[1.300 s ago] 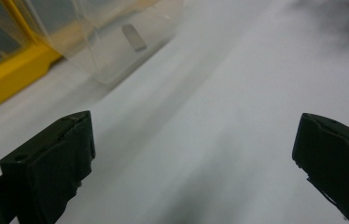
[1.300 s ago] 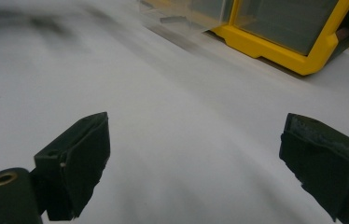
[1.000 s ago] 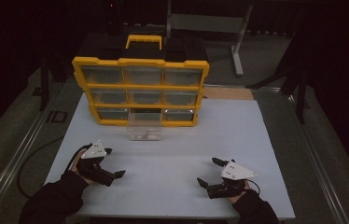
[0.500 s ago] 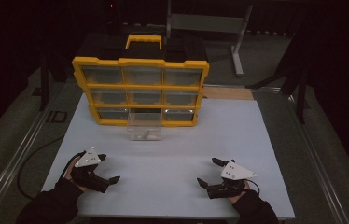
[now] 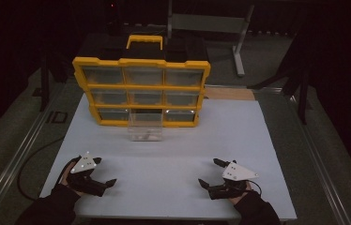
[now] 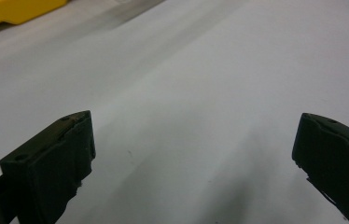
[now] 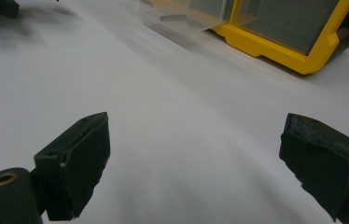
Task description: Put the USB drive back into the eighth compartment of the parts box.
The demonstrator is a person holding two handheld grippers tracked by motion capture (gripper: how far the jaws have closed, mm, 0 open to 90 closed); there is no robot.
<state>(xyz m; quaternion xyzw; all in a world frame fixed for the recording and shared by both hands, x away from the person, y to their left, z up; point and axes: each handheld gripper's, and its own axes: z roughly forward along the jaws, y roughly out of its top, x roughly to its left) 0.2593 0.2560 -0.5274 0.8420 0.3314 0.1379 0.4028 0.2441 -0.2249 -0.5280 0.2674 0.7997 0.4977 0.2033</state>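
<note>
The left gripper [image 5: 104,172] sat at lower left and the right gripper [image 5: 209,172] at lower right — both gaped wide, holding nothing. A clear drawer [image 5: 145,128] stuck out of the organizer [image 5: 141,88] at upper centre — well apart from both.

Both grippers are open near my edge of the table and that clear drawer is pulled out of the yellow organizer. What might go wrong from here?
1. The clear plastic drawer sticks out of the bottom row of the yellow drawer organizer; a careless push may tip it and spill the small parts inside.
2. The organizer stands upright on the white table; a hard shove may slide or topple it.
3. The left gripper and right gripper sit far off; a long reach may skew the approach.
</note>
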